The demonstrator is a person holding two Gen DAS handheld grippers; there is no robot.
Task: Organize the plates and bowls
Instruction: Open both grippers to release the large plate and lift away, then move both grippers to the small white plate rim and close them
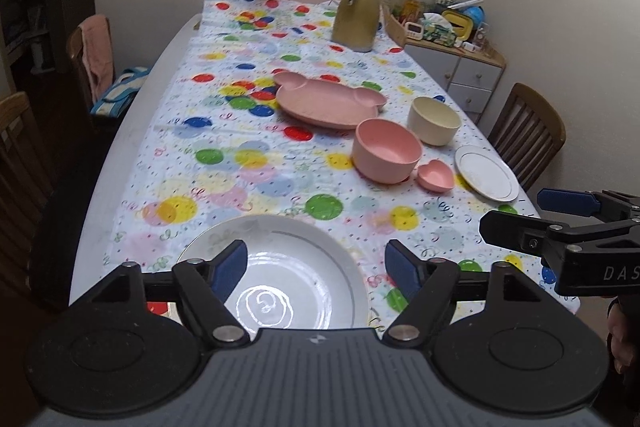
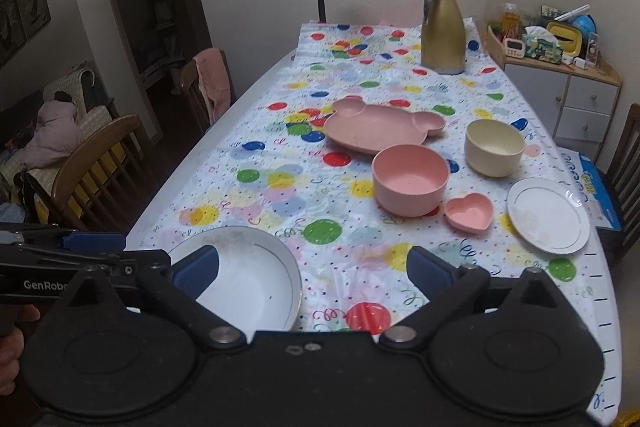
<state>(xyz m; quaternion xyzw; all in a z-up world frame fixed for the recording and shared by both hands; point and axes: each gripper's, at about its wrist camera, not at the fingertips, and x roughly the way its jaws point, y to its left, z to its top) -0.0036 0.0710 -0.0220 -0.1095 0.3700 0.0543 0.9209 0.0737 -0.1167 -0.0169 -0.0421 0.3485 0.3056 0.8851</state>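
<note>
Nearest the cameras, the left gripper point(image 1: 316, 269) and right gripper point(image 2: 314, 273) hang above the bench point(image 1: 132, 115), jaws spread wide with nothing between them. Two white plates lie on the balloon-print cloth point(image 1: 224, 163): a large white plate point(image 1: 288, 267) at the near edge below the left gripper, and a small white plate point(image 2: 548, 215) to the right. Two round bowls stand mid-bench, well apart from the large plate: a pink bowl point(image 2: 410, 183) and a cream bowl point(image 2: 495, 146). One heart-shaped dish point(image 2: 469, 213) sits just beside the pink bowl; one pink bear-shaped plate point(image 2: 376, 129) lies behind it. One gold jug point(image 2: 443, 31) stands at the far end.
</note>
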